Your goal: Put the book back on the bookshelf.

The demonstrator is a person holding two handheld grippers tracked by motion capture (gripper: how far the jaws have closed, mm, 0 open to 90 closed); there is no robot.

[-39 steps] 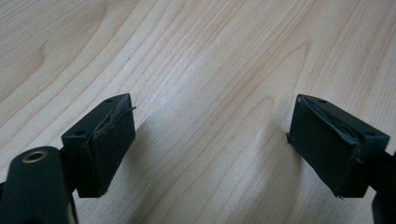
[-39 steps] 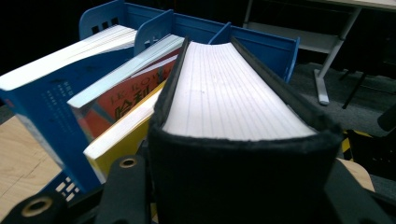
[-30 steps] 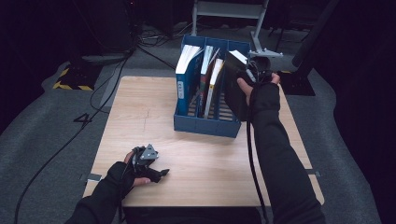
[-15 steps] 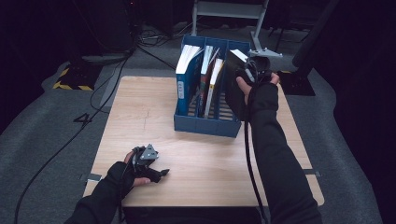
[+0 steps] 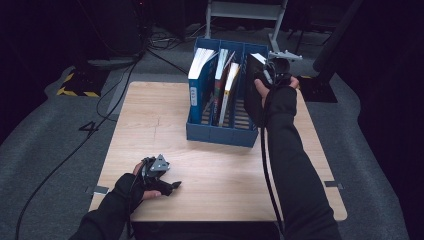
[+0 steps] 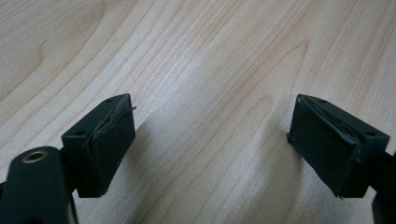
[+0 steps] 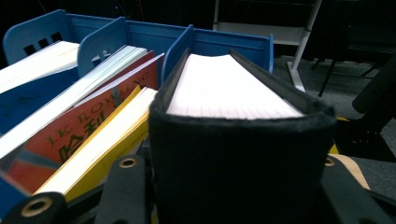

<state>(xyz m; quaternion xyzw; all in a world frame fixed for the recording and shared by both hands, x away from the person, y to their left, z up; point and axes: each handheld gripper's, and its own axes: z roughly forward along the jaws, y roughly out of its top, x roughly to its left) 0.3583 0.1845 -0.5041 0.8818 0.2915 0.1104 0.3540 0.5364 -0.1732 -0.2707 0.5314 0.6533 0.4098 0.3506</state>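
While the black book (image 7: 243, 154) is clamped spine-up by the right gripper (image 5: 272, 75), the far-right slot (image 5: 250, 107) is directly below; left gripper (image 6: 210, 140) is held open, empty.

Black sleeves, fingerless gloves; left gripper (image 5: 172, 186) & right gripper (image 5: 274, 70): black, grey 3-cornered plates, blk cables, screw-holed fingers (image 6: 105, 140).

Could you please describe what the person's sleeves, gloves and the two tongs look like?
Both forearms wear black sleeves with black fingerless gloves. The left tongs are black with a grey three-cornered plate on top; their square jaw pads look scuffed at the edges. The right tongs carry a similar grey plate, and a black cable trails back along the sleeve.
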